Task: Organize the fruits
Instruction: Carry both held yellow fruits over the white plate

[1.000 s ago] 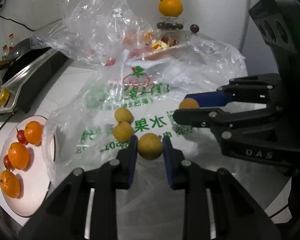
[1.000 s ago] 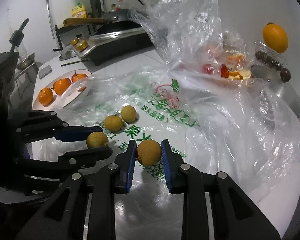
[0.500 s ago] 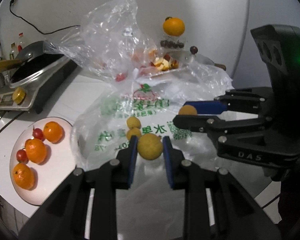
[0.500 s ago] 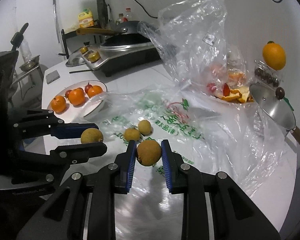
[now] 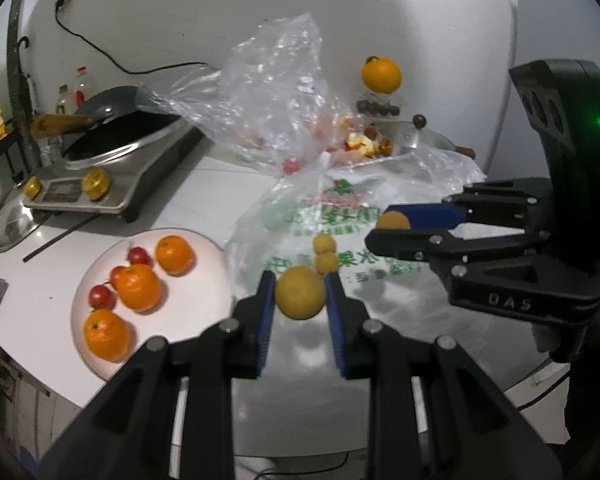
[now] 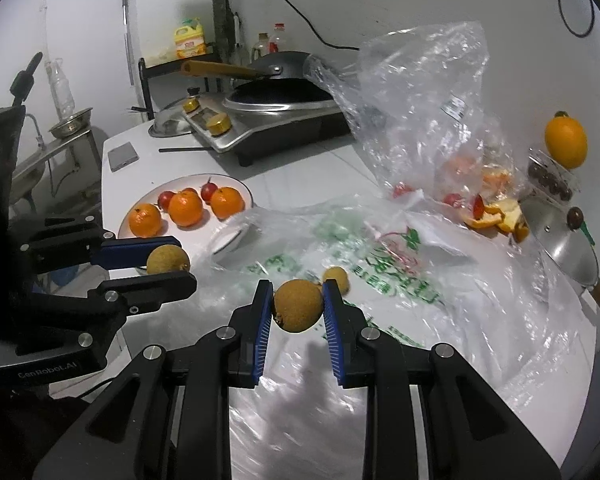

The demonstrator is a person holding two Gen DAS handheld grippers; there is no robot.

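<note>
Presently, a round yellow-brown fruit point(image 5: 300, 298) is clamped between the blue pads of the left gripper point(image 5: 300, 300), held clear above the table point(image 5: 204, 200). A second brown fruit point(image 6: 298, 306) is clamped in the same way by the right gripper point(image 6: 297, 307), and it is also raised off the surface.

In the left wrist view, the right gripper point(image 5: 396, 226) is seen at about 3 o'clock, with its fruit point(image 5: 393, 222) partly showing between the pads. In the right wrist view, the left gripper point(image 6: 156, 260) is seen at about 9 o'clock, with its fruit point(image 6: 168, 260) pinched between the fingers.

A white plate point(image 5: 204, 304) is set at about 8 o'clock in the left wrist view; three oranges point(image 5: 138, 287) and a few small red fruits point(image 5: 101, 296) are carried on it. Two more small yellow fruits point(image 5: 325, 245) are left on the printed plastic bag point(image 5: 340, 204), touching each other, just beyond the left gripper's tips. The bag's edge is draped over the near rim of the plate in the right wrist view.

Toward 12 o'clock a crumpled clear bag point(image 5: 276, 92) is stood up, with peel scraps point(image 6: 496, 212) beside it. A large orange point(image 5: 381, 75) is perched at about 1 o'clock, above a box of dark fruits. An induction cooker with a pan point(image 5: 116, 152) is placed at about 10 o'clock.
</note>
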